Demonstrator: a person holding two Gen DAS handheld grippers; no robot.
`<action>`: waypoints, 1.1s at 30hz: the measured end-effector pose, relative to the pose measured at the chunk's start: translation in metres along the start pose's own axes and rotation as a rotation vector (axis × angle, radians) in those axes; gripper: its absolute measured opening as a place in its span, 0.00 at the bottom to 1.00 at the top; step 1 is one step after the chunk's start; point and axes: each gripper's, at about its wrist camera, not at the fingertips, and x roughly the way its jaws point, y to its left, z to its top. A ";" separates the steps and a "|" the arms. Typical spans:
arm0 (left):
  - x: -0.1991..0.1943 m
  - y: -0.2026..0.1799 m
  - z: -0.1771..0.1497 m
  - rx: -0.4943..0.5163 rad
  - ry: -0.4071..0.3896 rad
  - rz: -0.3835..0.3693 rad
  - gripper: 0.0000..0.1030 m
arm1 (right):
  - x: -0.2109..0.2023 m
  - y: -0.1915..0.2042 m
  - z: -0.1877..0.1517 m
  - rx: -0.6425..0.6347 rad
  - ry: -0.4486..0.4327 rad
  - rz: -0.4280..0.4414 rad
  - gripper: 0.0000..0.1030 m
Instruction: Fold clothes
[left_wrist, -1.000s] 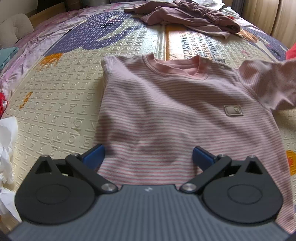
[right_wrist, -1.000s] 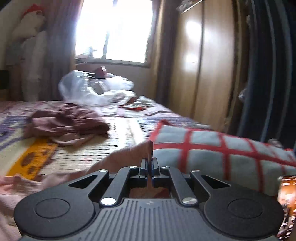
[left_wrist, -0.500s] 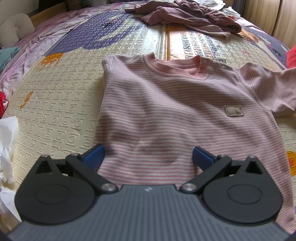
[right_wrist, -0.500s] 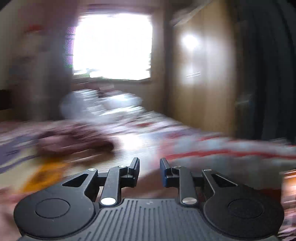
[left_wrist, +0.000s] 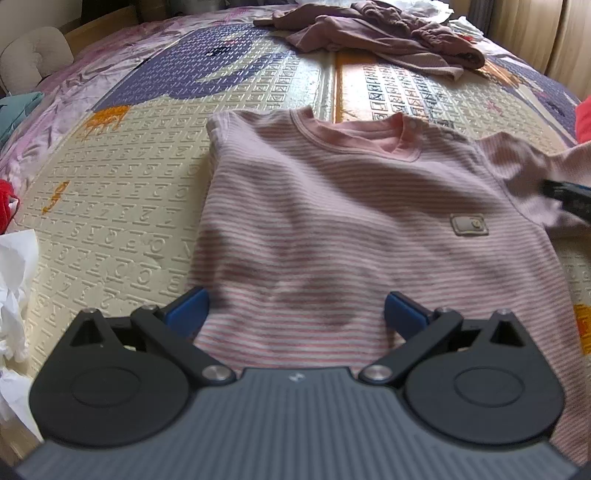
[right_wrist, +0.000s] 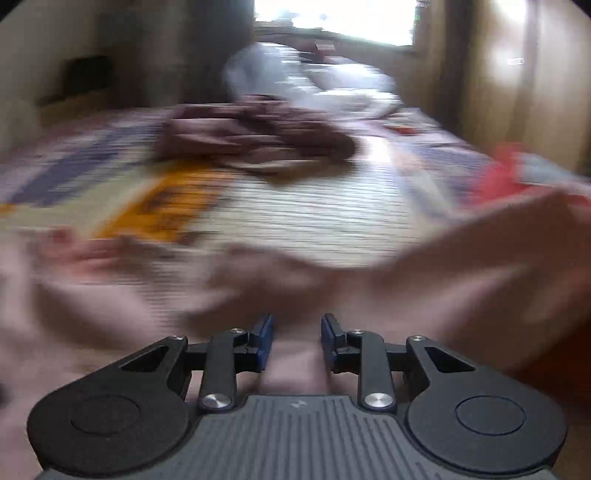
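So we're barely started here. At 9 o'clock there's crumpled white paper (left_wrist: 14, 295), then the striped pink shirt (left_wrist: 351, 229) lying face up dead centre on the patterned mat (left_wrist: 122, 192), nothing folded yet. Our left gripper (left_wrist: 295, 314) sits wide apart over the hem, gripping nothing. At 3 o'clock the sleeve (left_wrist: 524, 177) is rumpled; our right gripper (right_wrist: 296, 341) is opening over it, pads off the cloth. Dark clothes pile (left_wrist: 388, 40) at 12 still waits.

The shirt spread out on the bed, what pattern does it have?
The shirt has thin pink and white stripes, clearest in the left wrist view.
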 end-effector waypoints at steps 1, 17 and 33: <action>0.000 0.001 0.000 0.000 0.001 -0.001 1.00 | 0.002 -0.012 -0.001 0.007 0.001 -0.061 0.29; 0.001 0.001 0.001 -0.002 0.002 -0.002 1.00 | -0.014 0.012 -0.008 0.011 0.028 0.173 0.22; -0.030 0.074 0.036 -0.170 -0.080 -0.090 1.00 | -0.069 0.023 -0.011 0.071 -0.110 0.312 0.40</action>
